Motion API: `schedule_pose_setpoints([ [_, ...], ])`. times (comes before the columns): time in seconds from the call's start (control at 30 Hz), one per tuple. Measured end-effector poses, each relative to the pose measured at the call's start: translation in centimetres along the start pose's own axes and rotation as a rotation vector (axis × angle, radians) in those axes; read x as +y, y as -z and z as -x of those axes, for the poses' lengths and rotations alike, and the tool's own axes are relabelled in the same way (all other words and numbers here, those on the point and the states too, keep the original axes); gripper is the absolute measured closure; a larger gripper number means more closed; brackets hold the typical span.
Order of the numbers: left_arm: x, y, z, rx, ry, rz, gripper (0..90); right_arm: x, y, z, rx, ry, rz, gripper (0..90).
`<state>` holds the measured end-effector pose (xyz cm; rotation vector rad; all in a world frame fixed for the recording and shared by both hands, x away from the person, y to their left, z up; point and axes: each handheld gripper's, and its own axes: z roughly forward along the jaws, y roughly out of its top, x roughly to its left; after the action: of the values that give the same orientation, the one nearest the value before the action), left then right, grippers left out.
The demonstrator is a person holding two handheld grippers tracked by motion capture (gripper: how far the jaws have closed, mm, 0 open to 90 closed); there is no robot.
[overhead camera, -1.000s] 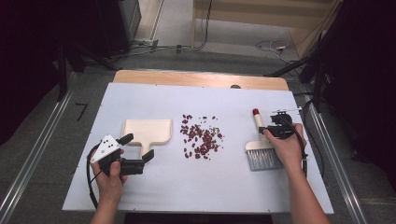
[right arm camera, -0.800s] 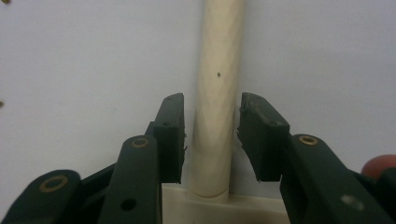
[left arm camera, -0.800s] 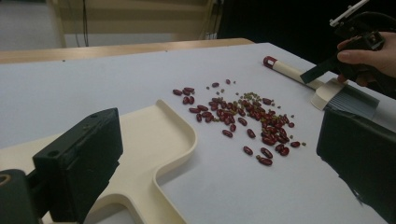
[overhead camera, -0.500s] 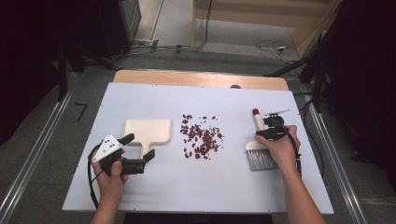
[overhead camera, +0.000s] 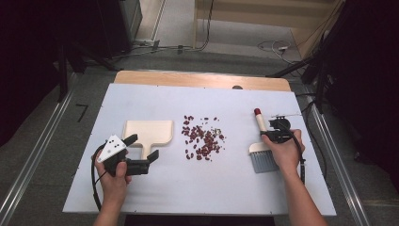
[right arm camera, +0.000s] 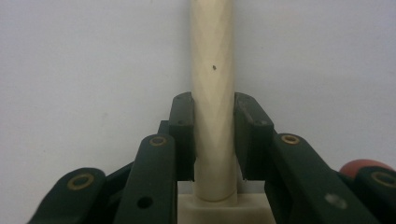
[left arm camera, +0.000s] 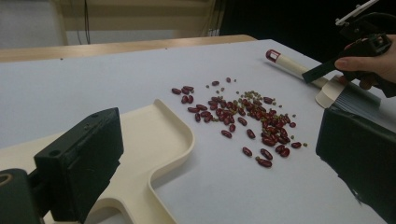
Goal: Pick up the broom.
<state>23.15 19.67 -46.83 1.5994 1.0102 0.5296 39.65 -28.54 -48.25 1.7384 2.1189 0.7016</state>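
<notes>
A cream brush (overhead camera: 259, 125) with a red-tipped handle and grey bristles lies at the right of the white table (overhead camera: 235, 188). My right gripper (overhead camera: 270, 134) has just been closing and is now shut on the brush handle (right arm camera: 212, 56), with its pads (right arm camera: 183, 126) pressed on both sides. A cream dustpan (overhead camera: 148, 131) lies at the left, and its stub handle (left arm camera: 135, 196) points toward my left gripper (overhead camera: 143, 147). That gripper is open with its jaws straddling the handle, not touching it. Several red beans and small green ones (overhead camera: 202, 141) are scattered between dustpan and brush.
A wooden strip (overhead camera: 202, 79) runs along the table's far edge. Metal rails (overhead camera: 329, 141) flank the table on both sides. Bare table surface lies in front of the beans and behind them.
My right gripper has shifted slightly left onto the brush handle and its jaws have closed on it. The left gripper, dustpan and beans have not moved.
</notes>
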Motion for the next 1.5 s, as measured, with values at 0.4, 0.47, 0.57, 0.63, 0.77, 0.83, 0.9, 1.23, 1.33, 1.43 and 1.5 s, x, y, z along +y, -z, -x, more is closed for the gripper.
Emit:
schedule_pose_setpoints([
  [0.4,0.6,0.2,0.3,-0.001,0.010,0.027,1.2,-1.4,3.9,0.7,0.141,-0.023,0.345,69.6],
  [0.47,0.8,0.3,0.5,-0.006,0.013,0.034,1.2,-1.6,4.5,0.5,0.162,-0.010,0.407,69.5],
  [0.57,1.1,0.2,0.8,-0.023,0.015,0.033,1.2,-1.7,5.5,0.0,0.179,0.002,0.483,69.5],
  [0.63,1.4,0.1,1.1,-0.031,0.018,0.038,1.1,-1.8,6.2,-0.5,0.200,0.008,0.522,69.5],
  [0.77,1.8,0.0,1.5,-0.041,0.021,0.031,1.2,-1.7,7.5,-1.9,0.231,0.041,0.591,69.5],
  [0.83,2.1,0.0,1.9,-0.049,0.036,0.039,1.2,-1.7,8.1,-2.9,0.250,0.054,0.618,69.5],
  [0.9,2.4,0.0,2.2,-0.060,0.038,0.043,1.2,-1.7,8.5,-3.7,0.265,0.071,0.636,69.5],
  [1.23,3.4,-1.0,4.5,-0.147,0.063,0.014,4.0,-2.2,10.2,-8.2,0.343,0.150,0.689,69.5],
  [1.33,3.5,-1.5,5.3,-0.182,0.062,-0.008,4.7,-2.4,10.5,-9.4,0.360,0.169,0.698,69.5],
  [1.43,3.6,-1.8,6.0,-0.206,0.058,-0.018,5.6,-2.7,10.5,-10.6,0.380,0.186,0.697,69.5],
  [1.5,3.7,-2.2,7.1,-0.244,0.058,-0.027,6.2,-3.0,10.5,-11.6,0.393,0.208,0.694,69.5],
])
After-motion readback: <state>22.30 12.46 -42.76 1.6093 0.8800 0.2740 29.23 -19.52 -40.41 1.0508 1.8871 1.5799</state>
